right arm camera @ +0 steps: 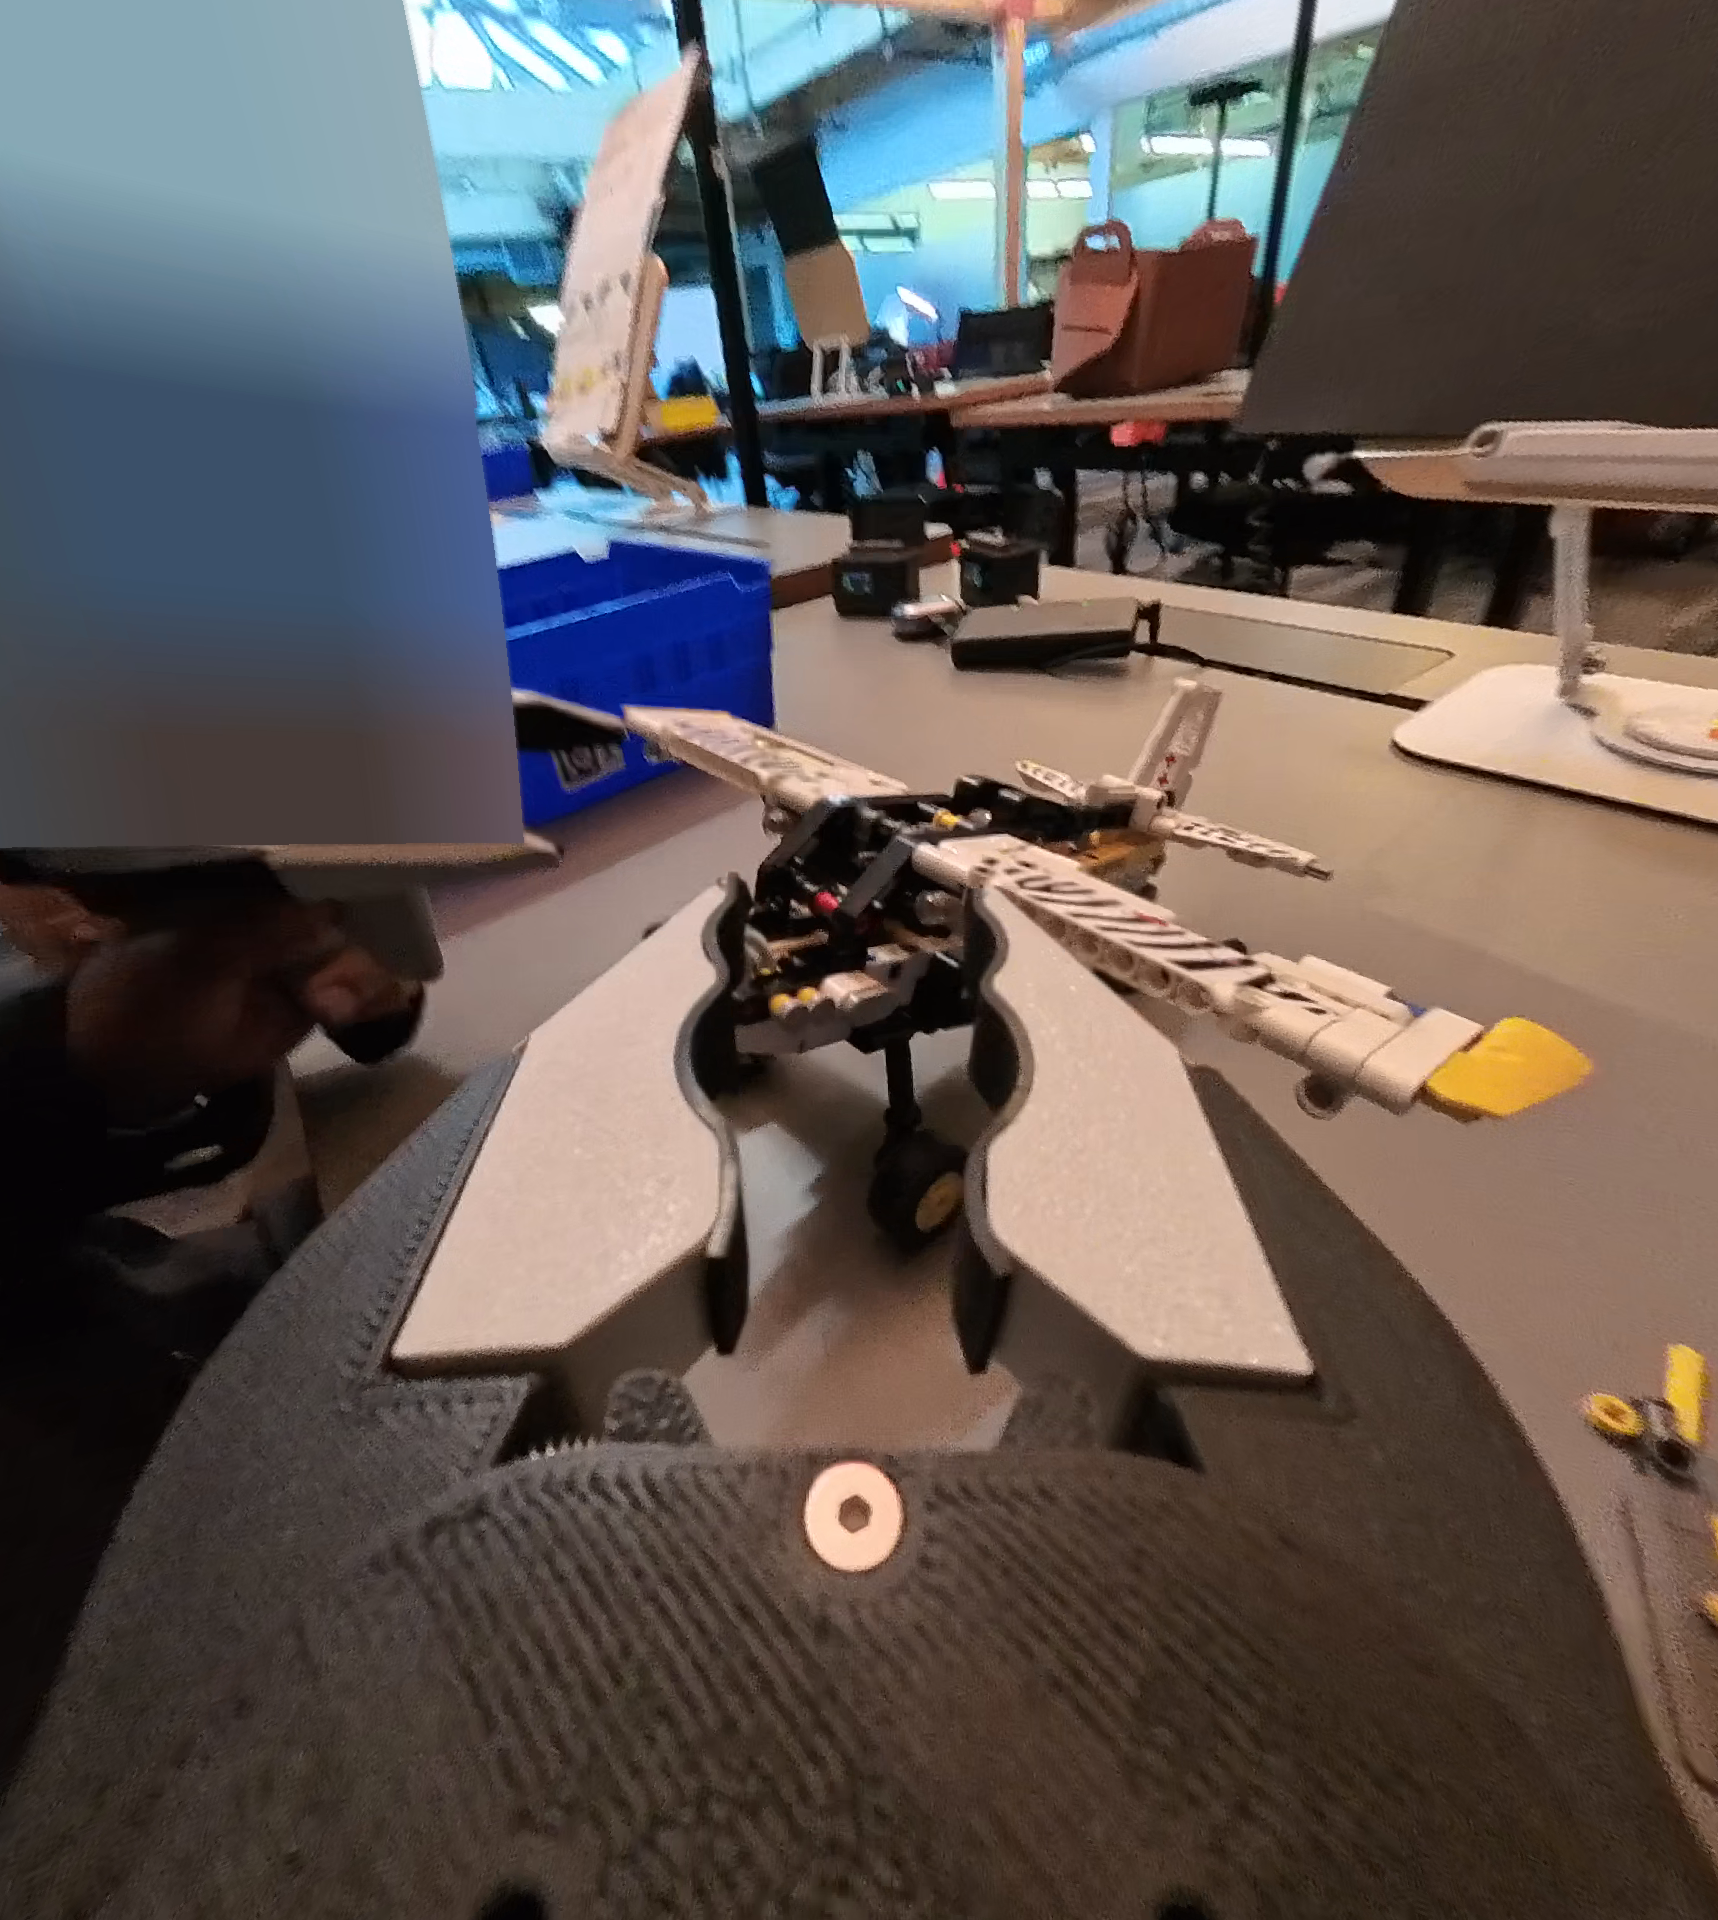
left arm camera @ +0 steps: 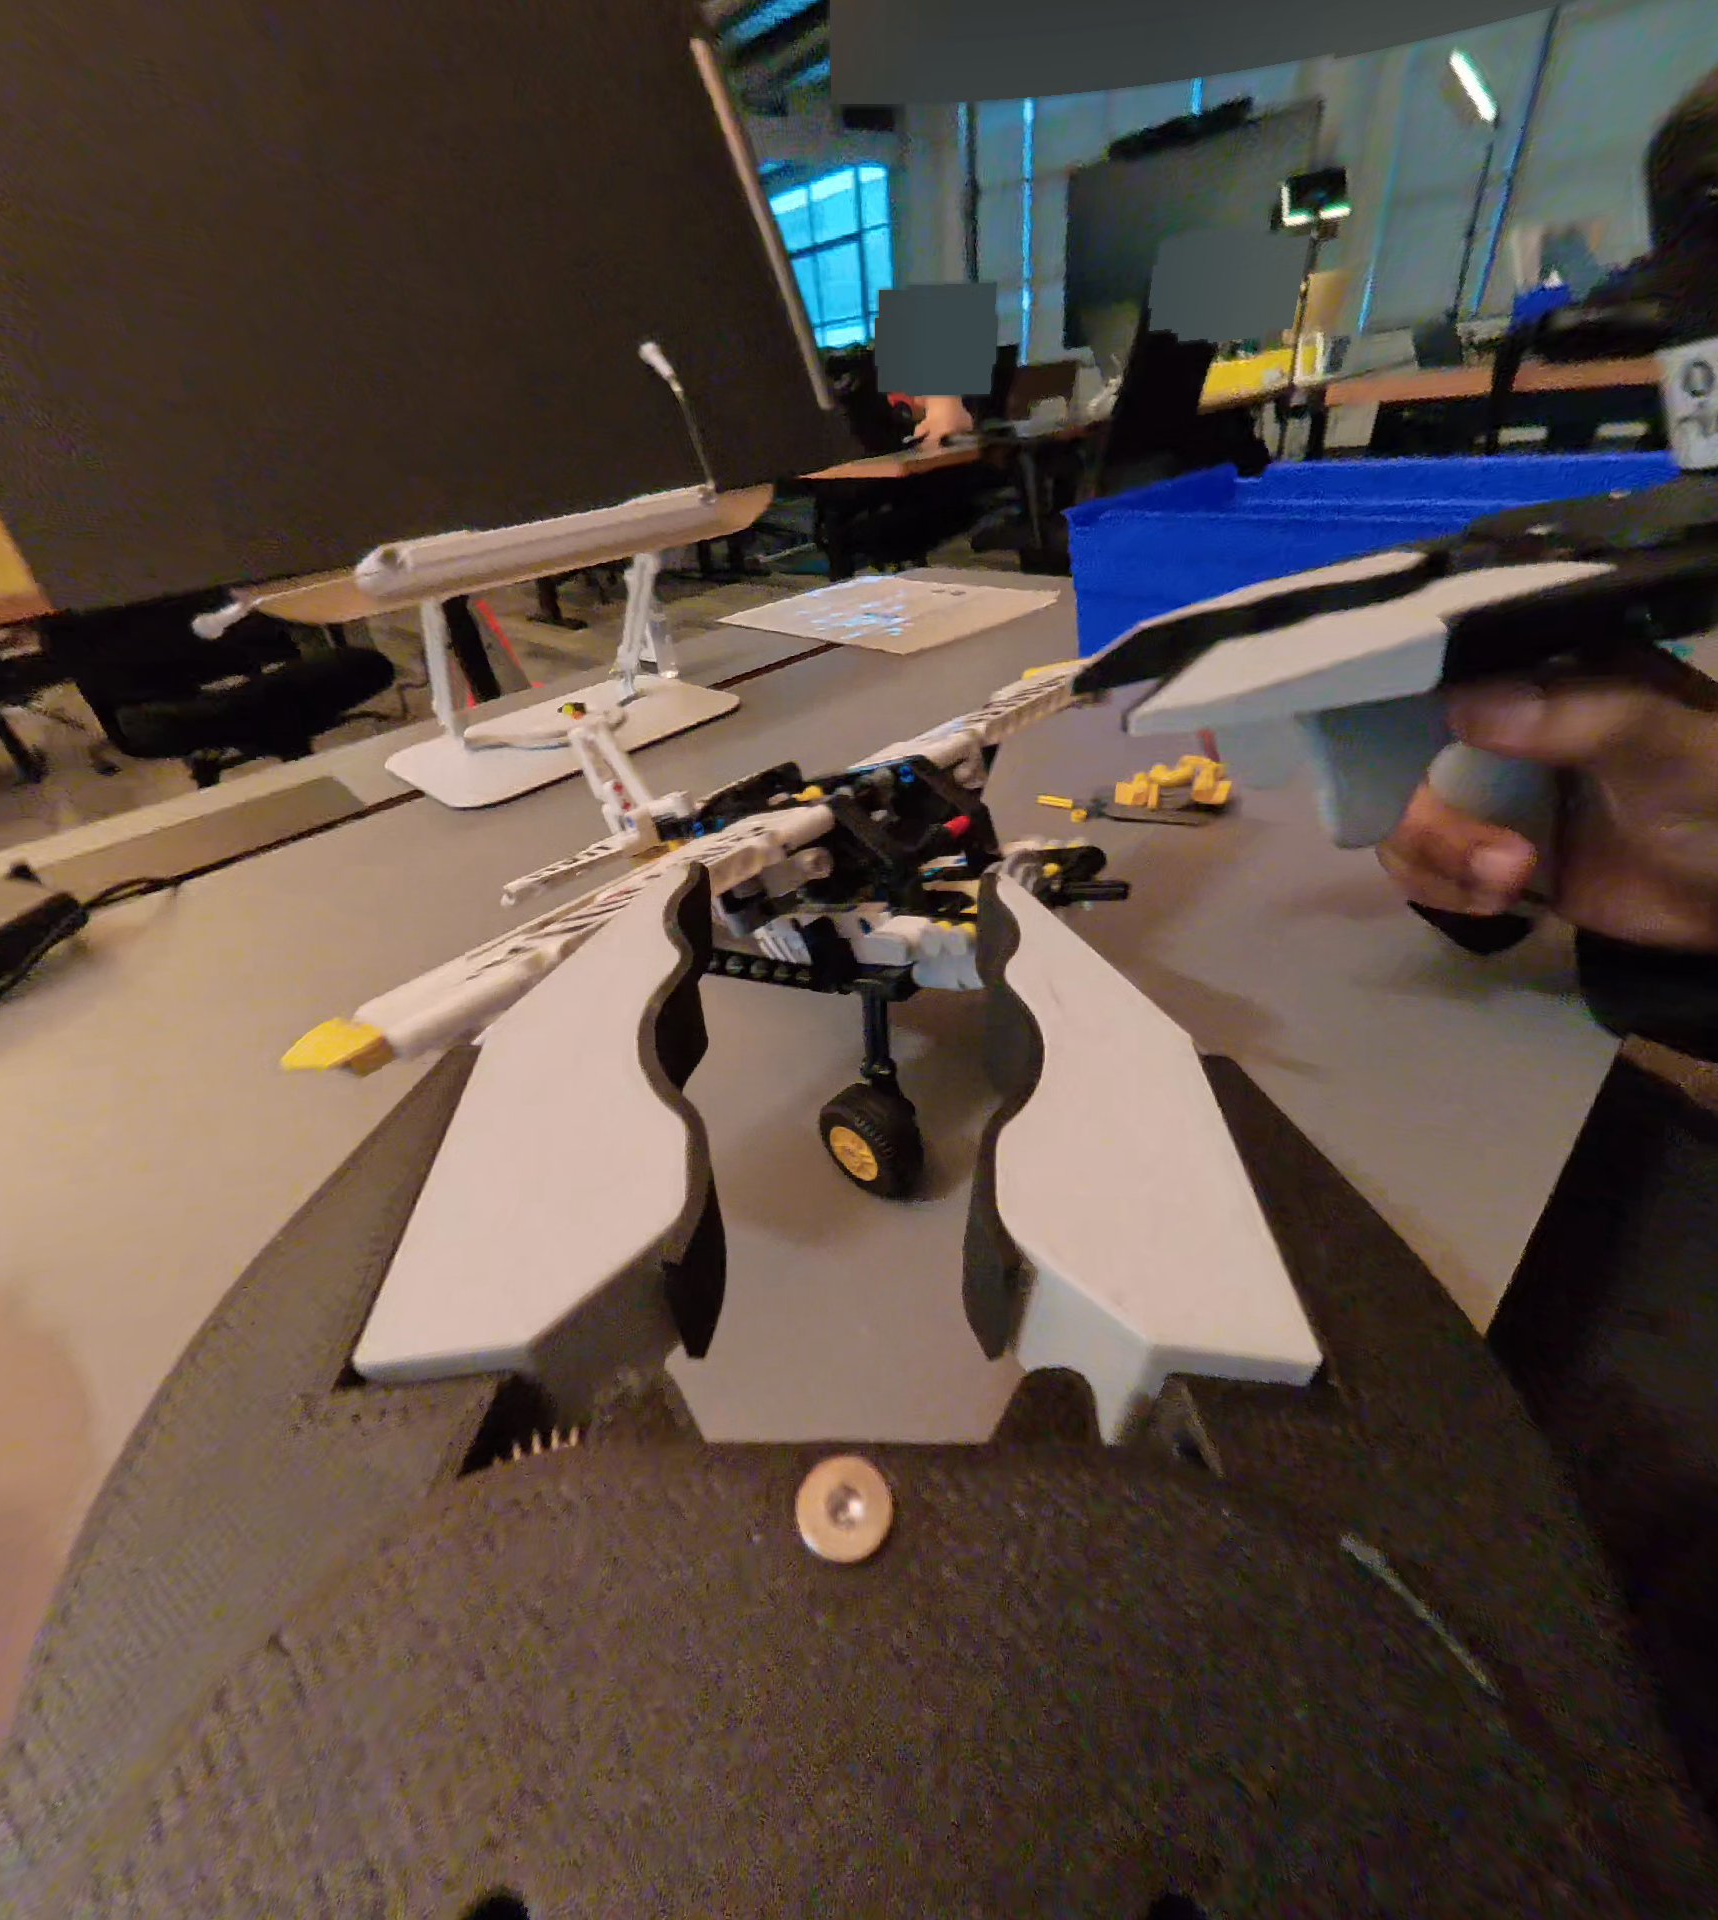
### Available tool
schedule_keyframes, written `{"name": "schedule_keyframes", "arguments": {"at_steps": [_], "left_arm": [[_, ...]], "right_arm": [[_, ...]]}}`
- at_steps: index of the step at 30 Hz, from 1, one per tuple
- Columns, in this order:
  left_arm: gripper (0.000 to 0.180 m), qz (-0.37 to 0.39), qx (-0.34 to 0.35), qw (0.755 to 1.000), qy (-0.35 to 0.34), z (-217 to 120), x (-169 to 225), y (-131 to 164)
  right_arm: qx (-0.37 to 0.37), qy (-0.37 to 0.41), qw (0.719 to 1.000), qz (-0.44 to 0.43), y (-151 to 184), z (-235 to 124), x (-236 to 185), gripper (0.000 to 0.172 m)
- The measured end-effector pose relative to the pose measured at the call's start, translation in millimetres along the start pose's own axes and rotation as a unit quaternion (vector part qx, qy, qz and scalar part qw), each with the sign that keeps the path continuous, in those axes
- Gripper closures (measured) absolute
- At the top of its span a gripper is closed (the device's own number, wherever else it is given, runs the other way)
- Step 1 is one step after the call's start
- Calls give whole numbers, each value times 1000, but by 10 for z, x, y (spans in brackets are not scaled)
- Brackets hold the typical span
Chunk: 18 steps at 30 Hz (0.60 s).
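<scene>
On a grey table (left arm camera: 211, 1143), a toy brick aeroplane (left arm camera: 834, 862) stands on its wheel. The left gripper (left arm camera: 839, 914) frames the fuselage, fingers spread, gripping nothing. The right gripper (right arm camera: 844, 925) brackets the nose, contact unclear. Probably light and snap-apart, it looks best held by the fuselage, not the wings. Its underside is hidden, and the loose yellow pieces (left arm camera: 1172, 784) are blurred.

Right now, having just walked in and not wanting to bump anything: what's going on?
A person holds two grippers at a brick-built toy aeroplane standing on the grey table. The left gripper and the right gripper face it from opposite sides, its body showing between each pair of fingers; whether either grips it is unclear. Yellow pieces lie nearby.
</scene>
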<state>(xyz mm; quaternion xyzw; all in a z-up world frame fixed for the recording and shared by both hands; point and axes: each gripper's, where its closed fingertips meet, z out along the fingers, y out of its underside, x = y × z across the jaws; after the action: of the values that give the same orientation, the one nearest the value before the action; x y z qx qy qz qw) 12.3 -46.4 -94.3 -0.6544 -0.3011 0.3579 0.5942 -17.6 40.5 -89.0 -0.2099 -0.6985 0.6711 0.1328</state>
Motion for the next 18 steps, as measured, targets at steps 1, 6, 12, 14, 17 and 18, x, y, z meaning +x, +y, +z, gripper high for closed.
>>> {"name": "schedule_keyframes", "arguments": {"at_steps": [1, 6, 12, 14, 17, 18], "left_arm": [[132, 2, 1, 1000, 9, 27, 46, 3], [135, -15, -1, 997, 73, 125, 205, 32], [146, -5, 19, 995, 96, 103, 259, 4], [147, -6, 18, 995, 93, 115, 249, 6], [148, 0, 0, 995, 96, 156, 275, 48], [148, 5, -1, 995, 95, 162, 284, 52]], "right_arm": [[16, -13, 1000, 13, -30, 7, -5, 133], [94, -51, 992, 66, -89, -32, -24, 136], [164, -44, 981, 90, -235, -249, 66, 139], [157, -49, 982, 93, -214, -225, 47, 136], [131, -42, 989, 59, -159, -146, -25, 136], [123, -39, 991, 44, -143, -124, -57, 136]]}}
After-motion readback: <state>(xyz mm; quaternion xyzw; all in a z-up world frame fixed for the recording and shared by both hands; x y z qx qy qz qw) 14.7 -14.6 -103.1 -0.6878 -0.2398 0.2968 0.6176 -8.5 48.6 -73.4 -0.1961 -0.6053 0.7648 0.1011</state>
